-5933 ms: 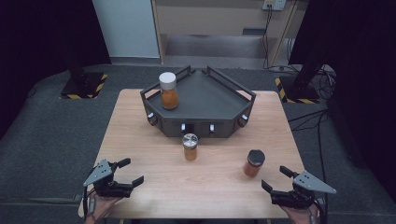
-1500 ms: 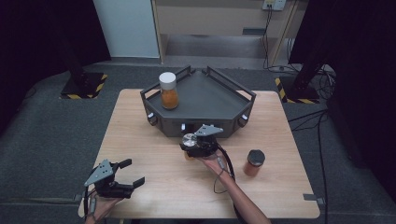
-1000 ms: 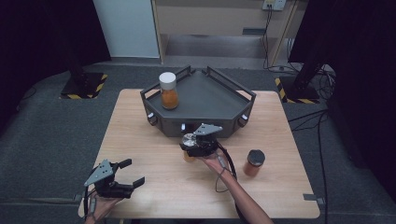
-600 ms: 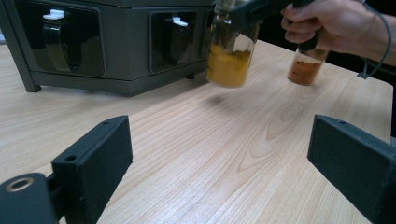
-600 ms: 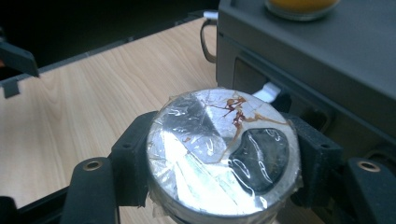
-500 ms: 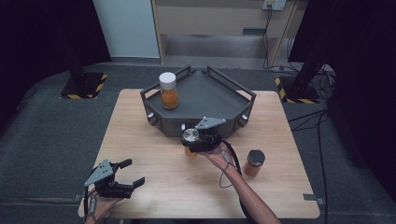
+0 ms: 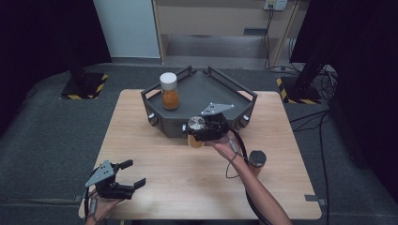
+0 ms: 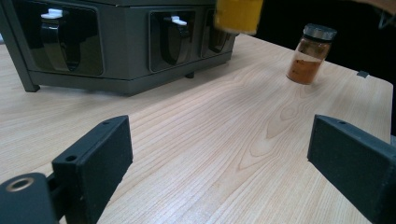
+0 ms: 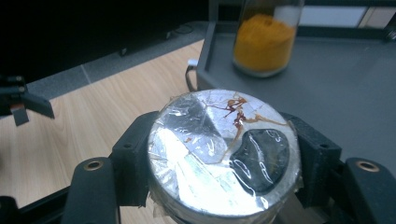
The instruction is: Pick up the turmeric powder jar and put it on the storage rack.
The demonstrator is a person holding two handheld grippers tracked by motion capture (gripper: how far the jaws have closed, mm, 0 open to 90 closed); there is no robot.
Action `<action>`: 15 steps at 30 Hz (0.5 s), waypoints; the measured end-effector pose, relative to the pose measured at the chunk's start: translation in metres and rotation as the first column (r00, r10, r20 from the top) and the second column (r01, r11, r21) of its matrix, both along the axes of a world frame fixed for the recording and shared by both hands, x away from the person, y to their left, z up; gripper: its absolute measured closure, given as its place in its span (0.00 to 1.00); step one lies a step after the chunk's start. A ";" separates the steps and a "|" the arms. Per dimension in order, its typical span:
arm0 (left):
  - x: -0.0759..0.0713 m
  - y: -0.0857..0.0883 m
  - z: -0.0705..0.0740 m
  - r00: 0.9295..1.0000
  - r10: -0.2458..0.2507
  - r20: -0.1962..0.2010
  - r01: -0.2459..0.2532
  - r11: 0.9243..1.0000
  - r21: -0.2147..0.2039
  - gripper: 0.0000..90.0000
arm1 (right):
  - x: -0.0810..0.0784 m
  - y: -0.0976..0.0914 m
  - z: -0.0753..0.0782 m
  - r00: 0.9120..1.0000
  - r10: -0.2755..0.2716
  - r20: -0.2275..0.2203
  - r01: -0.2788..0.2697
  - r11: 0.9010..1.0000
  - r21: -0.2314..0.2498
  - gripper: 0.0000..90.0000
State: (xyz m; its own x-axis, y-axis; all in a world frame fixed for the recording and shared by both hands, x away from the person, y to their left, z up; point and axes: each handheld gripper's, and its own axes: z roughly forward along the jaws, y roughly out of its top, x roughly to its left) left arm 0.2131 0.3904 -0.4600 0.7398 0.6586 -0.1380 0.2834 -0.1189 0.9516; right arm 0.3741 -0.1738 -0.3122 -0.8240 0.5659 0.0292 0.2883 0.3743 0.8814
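Observation:
My right gripper (image 7: 202,129) is shut on a foil-topped jar (image 7: 196,125) of orange powder and holds it in the air, just in front of the dark tray's (image 7: 211,89) front wall. In the right gripper view both black jaws press on the sides of the foil-topped jar (image 9: 210,126), with the tray (image 9: 336,88) floor right behind it. The left gripper (image 7: 133,173) rests open near the table's front left corner, nothing between its jaws (image 8: 222,135). From there the lifted jar's yellow bottom (image 8: 238,14) hangs above the wood.
A white-lidded jar (image 7: 169,91) of orange powder stands in the tray's back left part. A dark-lidded jar (image 7: 256,159) with brown powder stands on the table to the right, beside the person's right forearm. Its far side also faces the left gripper (image 8: 310,53).
The right gripper has risen with the foil-topped jar, from the tabletop to the height of the tray's front wall. The left gripper has stayed put.

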 end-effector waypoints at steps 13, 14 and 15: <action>0.000 0.000 0.000 1.000 -0.001 0.001 0.001 1.000 0.000 0.06 | 0.018 0.006 0.041 0.999 -0.035 0.024 0.035 0.999 -0.011 0.38; 0.000 0.000 0.000 1.000 -0.002 0.001 0.002 1.000 0.000 0.06 | 0.020 0.007 0.043 0.999 -0.041 0.023 0.041 0.999 -0.013 0.38; 0.000 0.000 0.000 1.000 -0.002 0.001 0.002 1.000 0.000 0.06 | 0.021 0.007 0.045 0.999 -0.045 0.028 0.046 0.999 -0.014 0.38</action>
